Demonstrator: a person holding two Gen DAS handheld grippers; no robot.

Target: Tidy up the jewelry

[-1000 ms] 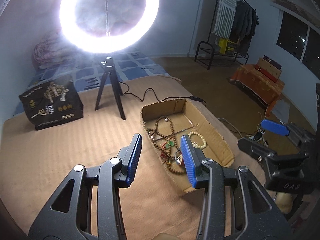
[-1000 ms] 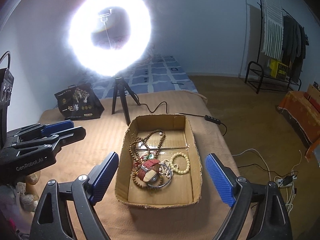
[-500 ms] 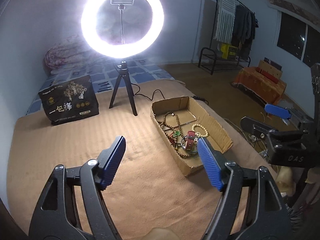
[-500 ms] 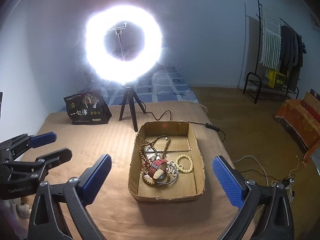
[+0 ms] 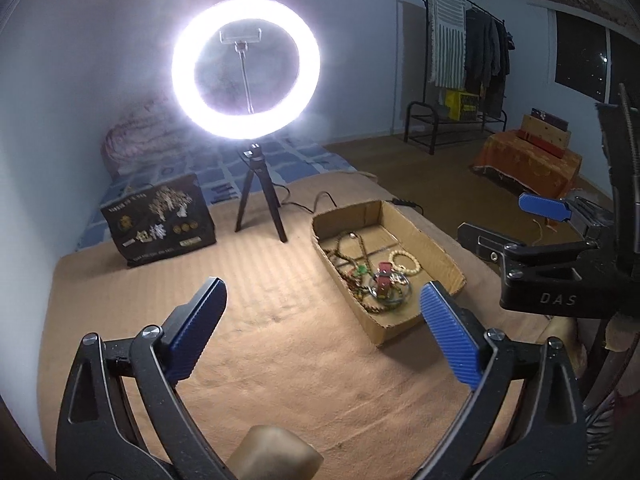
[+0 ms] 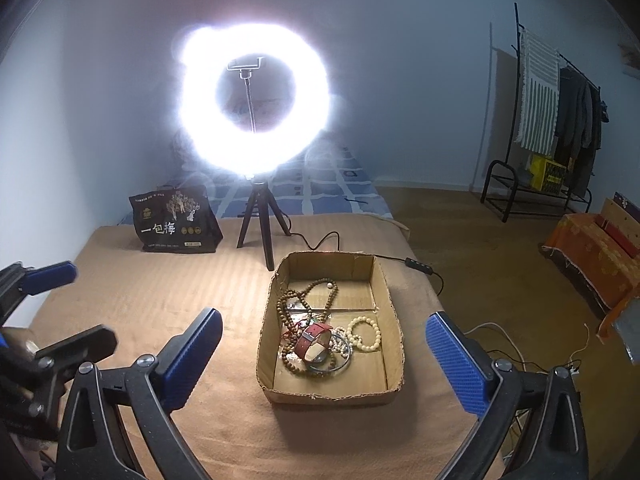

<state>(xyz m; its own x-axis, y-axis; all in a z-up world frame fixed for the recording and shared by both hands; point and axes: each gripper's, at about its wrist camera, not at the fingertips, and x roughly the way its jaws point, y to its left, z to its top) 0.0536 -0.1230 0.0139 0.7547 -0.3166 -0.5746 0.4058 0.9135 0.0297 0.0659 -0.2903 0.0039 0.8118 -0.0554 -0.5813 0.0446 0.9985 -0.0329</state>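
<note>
A shallow cardboard box (image 6: 394, 316) (image 5: 438, 252) sits on the tan blanket and holds jewelry: brown bead necklaces (image 6: 308, 294), a red-strap watch (image 6: 314, 340) (image 5: 384, 276), a cream bead bracelet (image 6: 364, 334) (image 5: 406, 263) and a metal bangle (image 6: 340, 362). My left gripper (image 5: 322, 320) is open and empty, above the blanket to the left of the box. My right gripper (image 6: 324, 354) is open and empty, held back above the box's near end. Each gripper shows from the side in the other's view, the right one (image 5: 520, 224) and the left one (image 6: 52, 304).
A lit ring light on a black tripod (image 6: 262, 228) (image 5: 256, 200) stands behind the box, its cable (image 6: 416, 266) running off to the right. A black printed bag (image 6: 178, 222) (image 5: 158, 220) stands at the back left. The bed's right edge drops to the floor.
Both grippers pulled back and up from the box. My left gripper's jaws opened wide from a narrower gap.
</note>
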